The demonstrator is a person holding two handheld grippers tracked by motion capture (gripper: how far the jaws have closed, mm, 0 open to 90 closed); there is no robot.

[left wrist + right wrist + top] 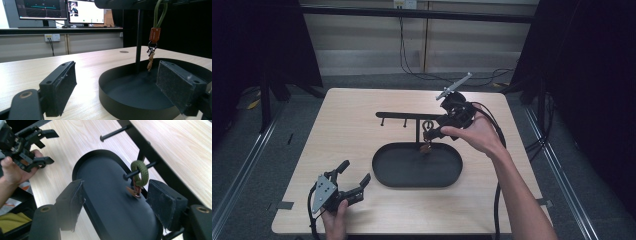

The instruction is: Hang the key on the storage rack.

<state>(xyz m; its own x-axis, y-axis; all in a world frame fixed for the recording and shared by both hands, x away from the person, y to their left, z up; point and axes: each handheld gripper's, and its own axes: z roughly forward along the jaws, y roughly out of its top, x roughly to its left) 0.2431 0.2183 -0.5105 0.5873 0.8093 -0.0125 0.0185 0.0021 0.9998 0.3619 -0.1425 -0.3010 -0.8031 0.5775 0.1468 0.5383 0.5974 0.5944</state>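
Looking left to right w/ the black oval tray (412,177) as landmark: the left tongs (353,179) sit on the desk (352,135) just off the tray's near-left end, jaws wide apart, nothing between them. In the left gripper view the tray's wall (110,95) runs between the two pads (63,87), so they're idle, pointing at the tray.

Up from the tray's far side rises a thin post carrying a crossbar (404,116) w/ short pegs. On one peg, above the tray's middle-right, hangs the keychain (140,173): green braided cord loop over the peg, brown tag and small metal bits dangling below, clear of the tray floor.

Right of that, the right tongs (435,131) are held above the tray's far-right edge, right at the keychain. Jaws well open, gripping nothing; in the right gripper view the loop hangs nr the right-hand pad (166,203).

Step in hand, I'd say, is taking or leaving that loop. To do it well: keep the jaws square to the peg, close on the cord itself not the tag, then slide straight along the peg, no twisting, or the stand could tip.
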